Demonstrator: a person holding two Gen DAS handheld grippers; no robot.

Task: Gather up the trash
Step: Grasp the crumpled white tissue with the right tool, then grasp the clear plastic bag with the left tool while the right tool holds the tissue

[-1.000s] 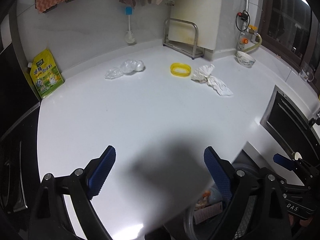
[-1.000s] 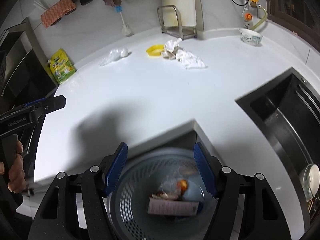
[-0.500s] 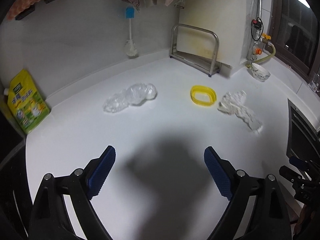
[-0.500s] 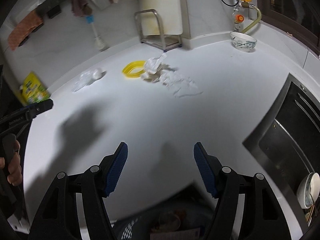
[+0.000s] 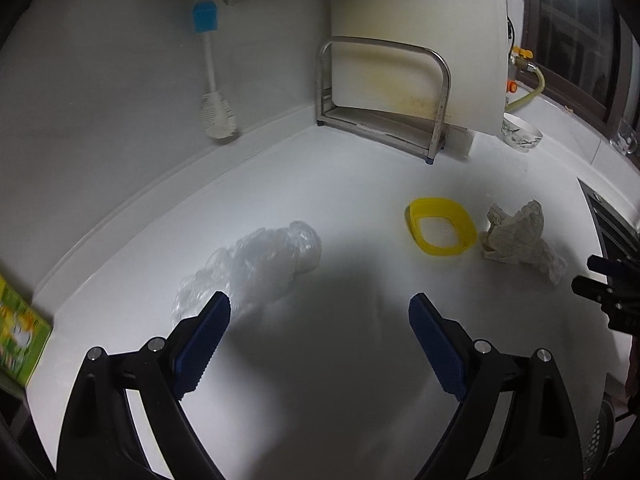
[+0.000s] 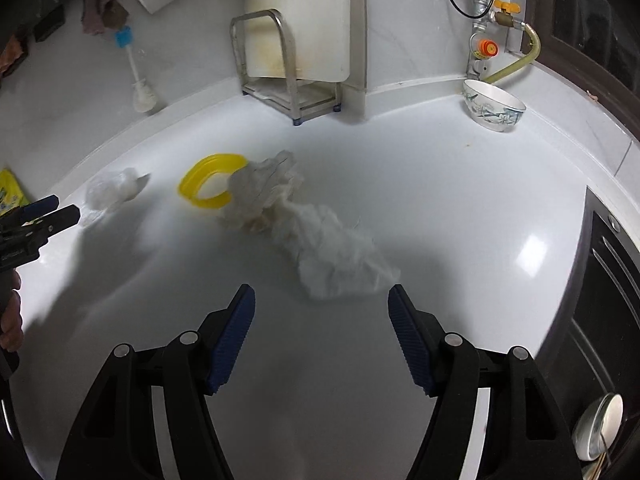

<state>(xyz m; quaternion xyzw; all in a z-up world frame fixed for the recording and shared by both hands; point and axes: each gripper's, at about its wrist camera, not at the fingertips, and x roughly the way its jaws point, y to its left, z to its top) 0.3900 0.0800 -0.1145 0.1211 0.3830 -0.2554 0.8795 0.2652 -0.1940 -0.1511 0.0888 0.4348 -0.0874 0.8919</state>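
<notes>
While the left hand-held gripper (image 5: 318, 322) hangs spread and empty, the crumpled clear plastic bag (image 5: 260, 270) lies just beyond it at centre-left on the white worktop (image 5: 360, 380).

In the right view, the right hand-held gripper (image 6: 320, 308) gapes empty below the crumpled white paper towel (image 6: 320, 240) at centre frame. This looks like the approach step; each must next straddle and pinch.

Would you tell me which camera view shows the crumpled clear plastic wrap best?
The left wrist view: the crumpled clear plastic wrap lies large and near, just beyond the open left gripper. The right wrist view shows it only small and far off, near the picture's left edge.
</notes>
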